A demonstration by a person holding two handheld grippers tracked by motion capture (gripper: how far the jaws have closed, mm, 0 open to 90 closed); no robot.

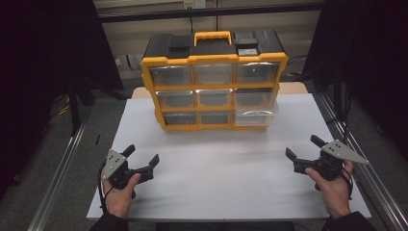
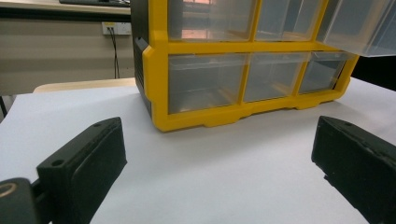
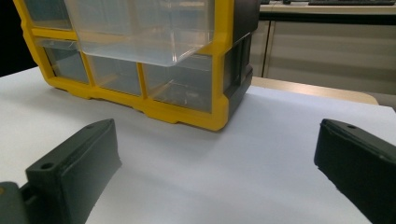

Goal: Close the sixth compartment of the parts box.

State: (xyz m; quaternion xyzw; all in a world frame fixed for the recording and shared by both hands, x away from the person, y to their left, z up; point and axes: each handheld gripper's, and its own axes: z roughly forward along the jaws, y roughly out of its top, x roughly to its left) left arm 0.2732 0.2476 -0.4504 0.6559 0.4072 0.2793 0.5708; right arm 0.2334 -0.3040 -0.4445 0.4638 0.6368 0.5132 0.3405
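A yellow and black organiser cabinet (image 1: 214, 79) with several clear drawers stands at the back middle of the white table (image 1: 221, 178). Its middle-right drawer (image 1: 256, 107) is pulled part way out; in the left gripper view this drawer (image 2: 362, 23) juts at the upper right, and in the right gripper view the drawer (image 3: 140, 28) hangs over the row below. My left gripper (image 1: 142, 155) rests open at the front left, nothing between its jaws. My right gripper (image 1: 303, 147) is open at the front right, also empty. Both point toward the cabinet (image 2: 243, 79), (image 3: 154, 88).
A yellow carry handle (image 1: 212, 37) tops the cabinet. Metal rails (image 1: 62, 168) run along both sides of the table. A wall socket with a cable (image 2: 115, 29) sits behind the table. Bare white surface lies between the grippers and the cabinet.
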